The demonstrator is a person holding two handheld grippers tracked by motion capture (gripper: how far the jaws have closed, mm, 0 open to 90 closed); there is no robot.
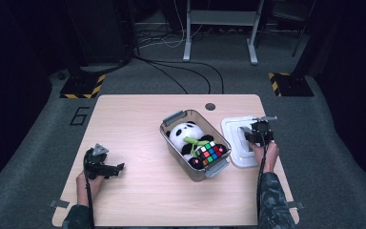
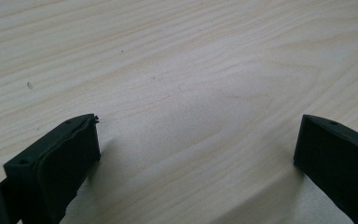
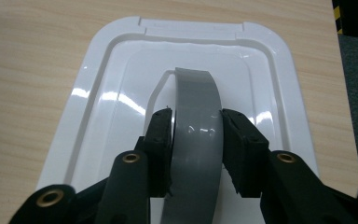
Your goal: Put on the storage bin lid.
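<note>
A white box lid (image 3: 116, 74) lies flat on the wooden table, right of a clear box (image 1: 198, 172). My right gripper (image 3: 196, 116) comes down over the lid's arched grey handle (image 3: 193, 93), and both pads press on the handle's sides. From above, the right gripper (image 1: 259, 131) sits over the lid (image 1: 232, 128). The box holds a panda plush (image 1: 186, 133) and a coloured puzzle cube (image 1: 208, 153). My left gripper (image 1: 116, 168) rests near the table's left front, its jaws wide apart over bare wood (image 2: 200, 121) with nothing between them.
The box has grey latches at its far (image 1: 174, 117) and near (image 1: 218, 168) ends. A round cable hole (image 1: 210, 106) sits near the table's far edge. Beyond the table are cables, a stand's legs (image 1: 219, 28) and hazard-striped floor plates (image 1: 82, 86).
</note>
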